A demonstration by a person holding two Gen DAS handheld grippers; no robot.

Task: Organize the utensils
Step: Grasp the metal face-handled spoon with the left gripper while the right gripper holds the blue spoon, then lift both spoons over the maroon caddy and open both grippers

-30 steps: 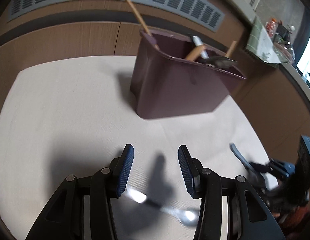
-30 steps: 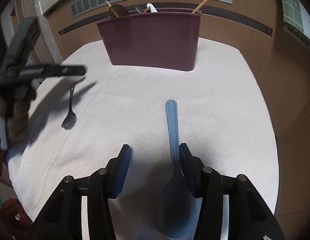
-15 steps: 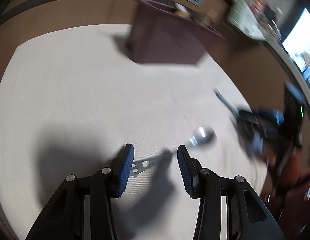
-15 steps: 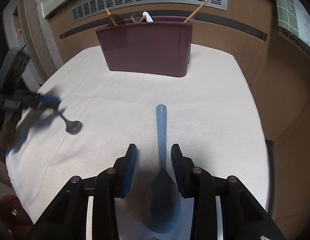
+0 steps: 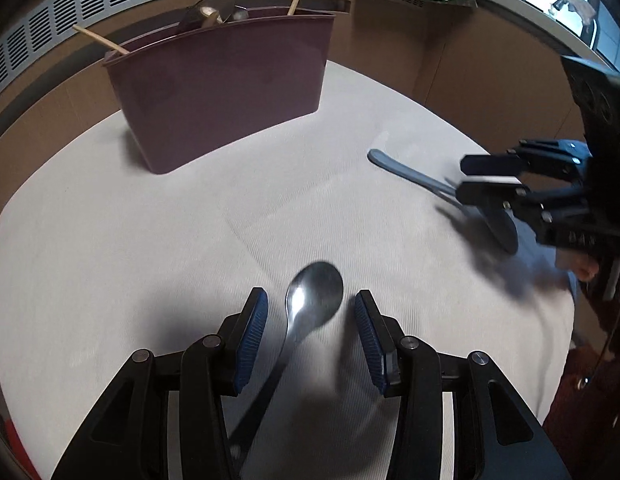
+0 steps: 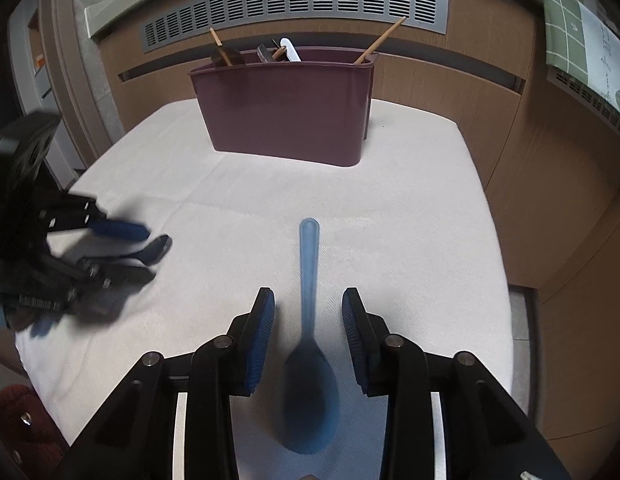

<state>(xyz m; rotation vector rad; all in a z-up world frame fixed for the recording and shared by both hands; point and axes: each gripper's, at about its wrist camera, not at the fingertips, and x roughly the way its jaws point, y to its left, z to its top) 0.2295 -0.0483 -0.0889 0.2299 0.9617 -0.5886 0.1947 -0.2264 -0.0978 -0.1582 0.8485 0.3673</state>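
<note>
Steel spoon (image 5: pixel 314 296) between parted left gripper (image 5: pixel 311 310) fingers, labels seemingly unreadable.

Two spoons lay on the tabletop (image 6: pixel 410 208): one metal spoon (image 5: pixel 314 292), one blue plastic spoon (image 6: pixel 309 344). One maroon caddy (image 6: pixel 286 108) stood on it. Above its rim showed two wooden sticks (image 6: pixel 384 38) (image 6: pixel 216 38), one white handle (image 6: pixel 291 51), and a few dark utensil ends, not countable. Two tongs: left (image 5: pixel 310 312), right (image 6: pixel 308 316).
</note>
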